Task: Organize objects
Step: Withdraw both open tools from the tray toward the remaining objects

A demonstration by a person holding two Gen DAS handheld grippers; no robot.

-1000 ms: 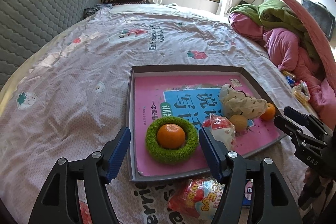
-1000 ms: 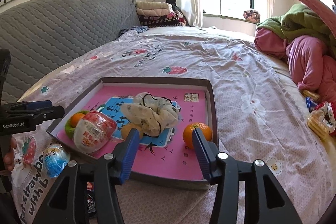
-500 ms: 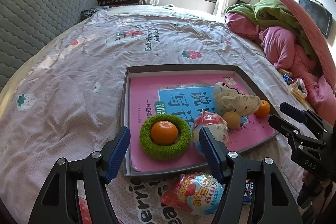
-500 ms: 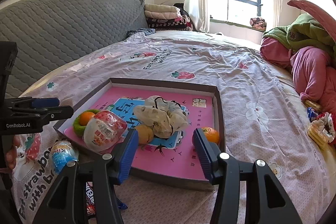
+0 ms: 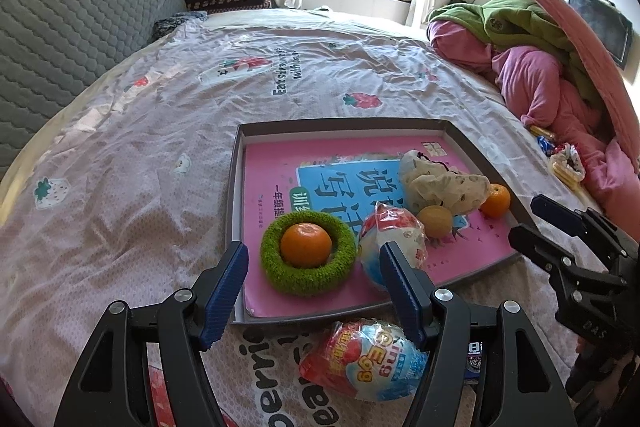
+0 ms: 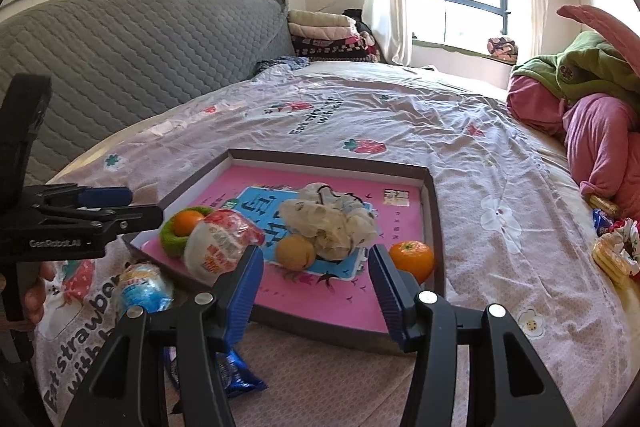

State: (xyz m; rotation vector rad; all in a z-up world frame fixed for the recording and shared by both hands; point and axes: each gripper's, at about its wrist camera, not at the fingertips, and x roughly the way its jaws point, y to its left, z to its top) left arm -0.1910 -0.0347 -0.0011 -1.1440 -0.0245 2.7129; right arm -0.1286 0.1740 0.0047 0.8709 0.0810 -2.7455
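Grippers hover over the near edge of a shallow tray (image 5: 234, 183) lying on the bed (image 5: 160, 131). The left gripper (image 5: 313, 287) has its jaws spread wide with nothing between them, and the right gripper (image 6: 316, 275) is likewise wide open and empty.

Inside the tray a pink book (image 5: 272, 163) covers the bottom. On it, at the near left, an orange (image 5: 306, 244) sits in the middle of a green ring (image 5: 296, 277). Just to its right lies a wrapped egg toy (image 5: 390, 227), and beyond that a brownish round fruit (image 5: 435, 221) touching a crumpled cloth bag (image 5: 440, 183). A second orange (image 6: 412, 259) rests by the tray's right wall, just past the tip of the right gripper's right finger.

Outside the tray, on the bedspread just in front of its near edge, lies another wrapped egg (image 5: 366, 359), below the left gripper's right finger. A blue foil packet (image 6: 236, 375) lies near it. Pink and green bedding (image 6: 592, 115) is heaped at the bed's right side.
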